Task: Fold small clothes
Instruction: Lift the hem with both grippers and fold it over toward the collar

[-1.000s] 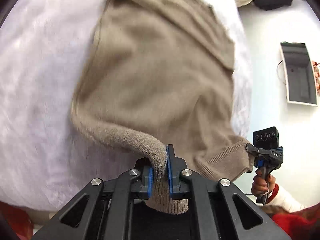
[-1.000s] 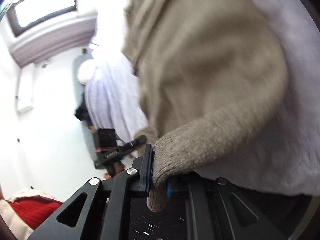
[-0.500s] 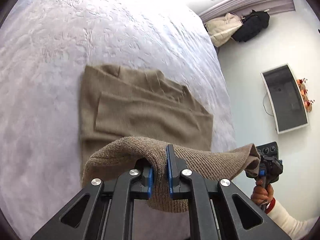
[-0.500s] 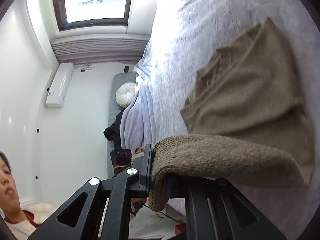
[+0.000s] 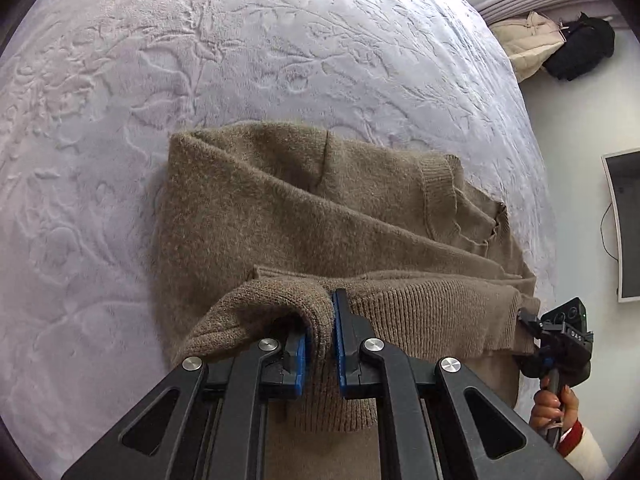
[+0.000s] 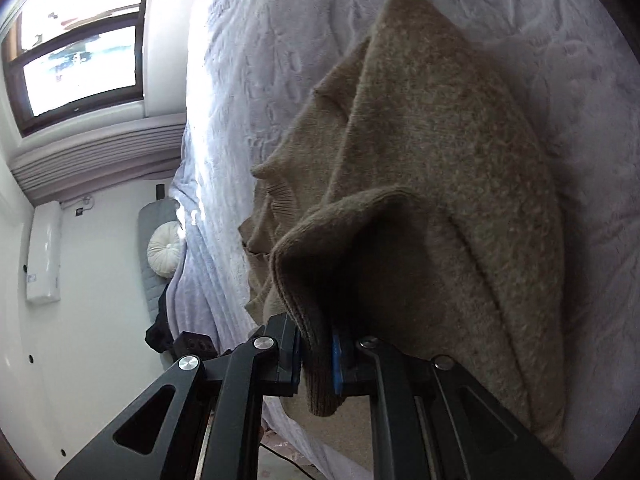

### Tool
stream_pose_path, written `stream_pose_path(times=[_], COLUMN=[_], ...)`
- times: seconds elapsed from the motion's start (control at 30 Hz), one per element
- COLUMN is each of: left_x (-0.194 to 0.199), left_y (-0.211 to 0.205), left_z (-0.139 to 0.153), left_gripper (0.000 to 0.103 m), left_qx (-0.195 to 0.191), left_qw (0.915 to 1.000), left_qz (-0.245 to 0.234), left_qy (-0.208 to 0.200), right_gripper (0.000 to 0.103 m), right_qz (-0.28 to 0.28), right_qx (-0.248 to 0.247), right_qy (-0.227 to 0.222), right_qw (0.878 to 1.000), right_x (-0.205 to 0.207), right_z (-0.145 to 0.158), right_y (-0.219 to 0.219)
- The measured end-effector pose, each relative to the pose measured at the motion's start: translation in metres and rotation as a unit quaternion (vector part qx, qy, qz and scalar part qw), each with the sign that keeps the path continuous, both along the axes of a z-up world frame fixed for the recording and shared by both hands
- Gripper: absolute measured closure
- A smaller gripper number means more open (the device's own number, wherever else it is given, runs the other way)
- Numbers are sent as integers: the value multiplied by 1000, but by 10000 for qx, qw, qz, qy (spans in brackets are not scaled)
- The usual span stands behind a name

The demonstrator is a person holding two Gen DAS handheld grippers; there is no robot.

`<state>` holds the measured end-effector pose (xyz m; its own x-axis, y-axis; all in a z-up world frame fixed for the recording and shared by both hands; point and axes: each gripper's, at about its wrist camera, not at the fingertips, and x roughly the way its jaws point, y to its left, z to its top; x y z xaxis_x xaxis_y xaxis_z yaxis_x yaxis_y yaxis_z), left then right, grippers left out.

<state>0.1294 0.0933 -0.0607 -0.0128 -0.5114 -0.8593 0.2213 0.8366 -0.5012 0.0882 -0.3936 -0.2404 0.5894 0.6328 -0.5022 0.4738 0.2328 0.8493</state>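
While pinched in both claws, sweater [image 5: 304,216] hem, left claw [image 5: 320,344], right claw [image 6: 316,354], body ahead on bedspread [image 5: 120,80]

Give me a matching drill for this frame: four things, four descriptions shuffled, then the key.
Things
1. sweater
2. bedspread
3. round cushion
4. left gripper

Descriptions
A. white, by the wall past the end of the bed
B. pale lilac with an embossed leaf pattern
C. tan knit, partly folded on the bed
D. shut on the ribbed hem

Pairs: 1-C, 2-B, 3-A, 4-D
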Motion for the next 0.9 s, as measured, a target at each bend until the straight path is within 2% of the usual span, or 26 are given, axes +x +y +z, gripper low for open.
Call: stream_pose_path(times=[0.1,0.27,0.33,0.4,0.43,0.47,0.5,0.57,0.63,0.77,0.8,0.87,0.9], left_x=[1,5,13,16,14,11,8,0,-8,-16,-16,-14,-13], left_y=[-2,5,3,0,-1,-1,-2,-4,-5,-9,-11,-17,-18], left_z=[2,20,13,7,8,11,15,27,37,47,46,40,40], left_gripper=[91,91,91,91,89,87,87,87,87,87,83,54,54], left_qx=[-3,-334,-248,-90,-26,61,140,314,418,505,538,645,646], left_qw=[10000,9994,9995,9995,9996,9998,9998,9989,9975,9952,9948,9944,9947], left_qz=[-63,51,95,50,2,-64,-140,-318,-455,-685,-736,-751,-705], left_qy=[-25,-7,174,297,266,180,95,-131,-332,-481,-464,-374,-368], right_gripper=[91,91,88,86,82,72,55,35,35,35,35,35,35], right_qz=[9,-272,-401,-465,-437,-395,-332,-166,21,230,277,398,451], right_qx=[83,440,428,102,-86,-182,-280,-550,-640,-407,-328,-237,-234], right_qy=[-59,-844,-777,-408,-209,-145,-141,-169,-241,-393,-397,-309,-234], right_qw=[9999,9951,9953,9980,9988,9990,9990,9982,9977,9981,9983,9984,9984], right_x=[3,5,11,18,20,20,19,15,13,2,2,4,5], right_z=[-2,26,28,26,26,28,32,44,53,58,54,44,38], right_y=[-1,-8,-15,-21,-22,-22,-21,-18,-11,-4,-1,7,13])
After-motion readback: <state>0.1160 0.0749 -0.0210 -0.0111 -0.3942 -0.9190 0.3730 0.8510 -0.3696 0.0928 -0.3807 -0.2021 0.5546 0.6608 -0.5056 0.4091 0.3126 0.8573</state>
